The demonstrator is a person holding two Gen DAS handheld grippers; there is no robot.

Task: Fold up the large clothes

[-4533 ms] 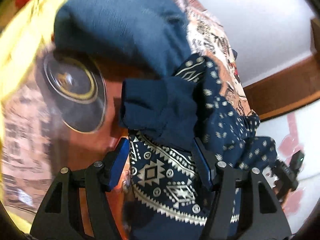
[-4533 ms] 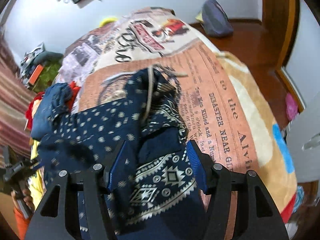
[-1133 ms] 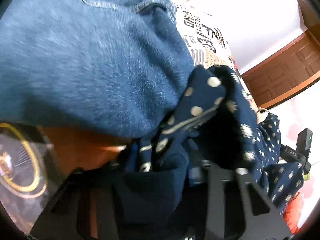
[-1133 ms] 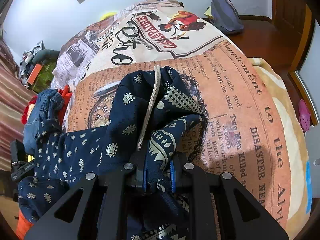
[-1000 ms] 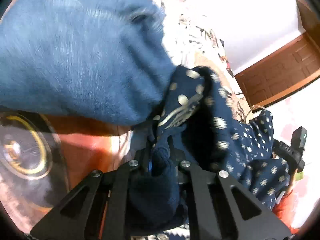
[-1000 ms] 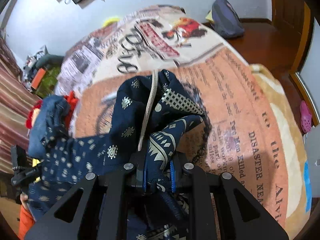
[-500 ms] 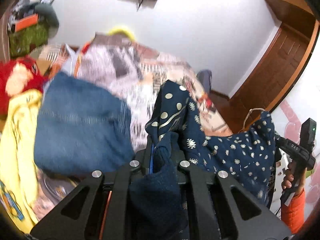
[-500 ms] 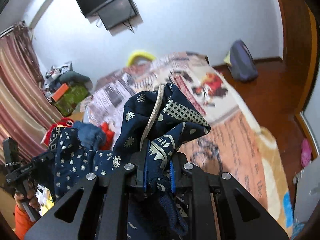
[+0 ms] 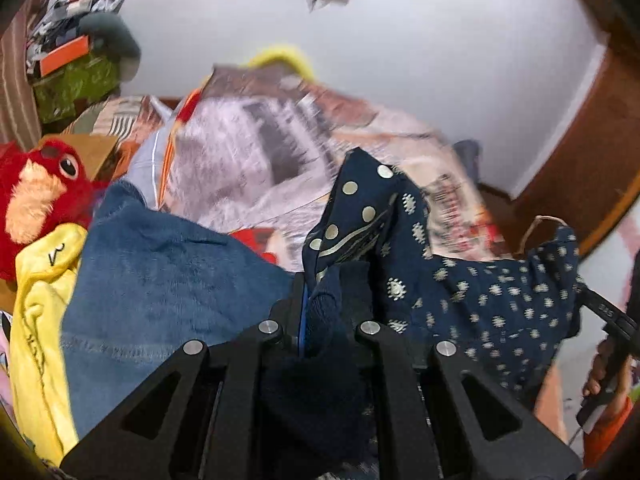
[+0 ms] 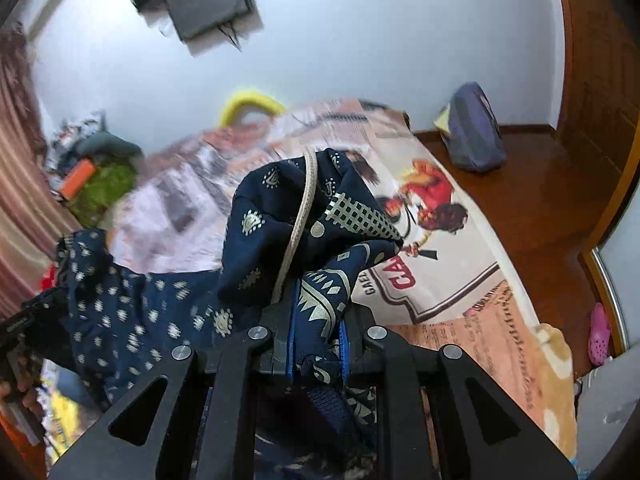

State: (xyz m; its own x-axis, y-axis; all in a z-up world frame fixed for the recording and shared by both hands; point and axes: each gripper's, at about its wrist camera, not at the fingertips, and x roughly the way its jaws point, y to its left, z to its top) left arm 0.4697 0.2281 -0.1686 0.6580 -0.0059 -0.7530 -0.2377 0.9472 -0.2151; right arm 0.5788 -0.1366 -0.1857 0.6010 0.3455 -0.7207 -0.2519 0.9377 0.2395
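Both tongs have come up off the bed since a second ago, so the wall and the mounted screen fill the top of each view where it used to be all blanket. They've taken the navy patterned garment (image 9: 480, 304) with them.

Left tongs (image 9: 328, 300) are clamped nearly shut on a bunched corner of it, dotted cloth poking up above the jaws. Right tongs (image 10: 316, 320) are pinched tight on another corner, with a pale drawstring (image 10: 298, 220) running up over the bunch. Looks to me like a two-corner hold, picked so the cloth hangs open and can be spread flat before any fold.

So the garment is in the air over the bed (image 10: 460, 280), stretched between the two grips. From the left view it runs off to the right towards the other hand (image 9: 600, 368), sagging in the middle. Its long axis seems to lie roughly hand to hand, crosswise above the newspaper-print blanket (image 9: 256, 160), the rest dangling below where I can't see it.

Blue jeans (image 9: 160, 280) and a yellow garment (image 9: 40, 300) are piled at the left side with a red plush toy (image 9: 36, 200), just beside the left grip, so probably worth laying this one down on the open blanket away from that pile.
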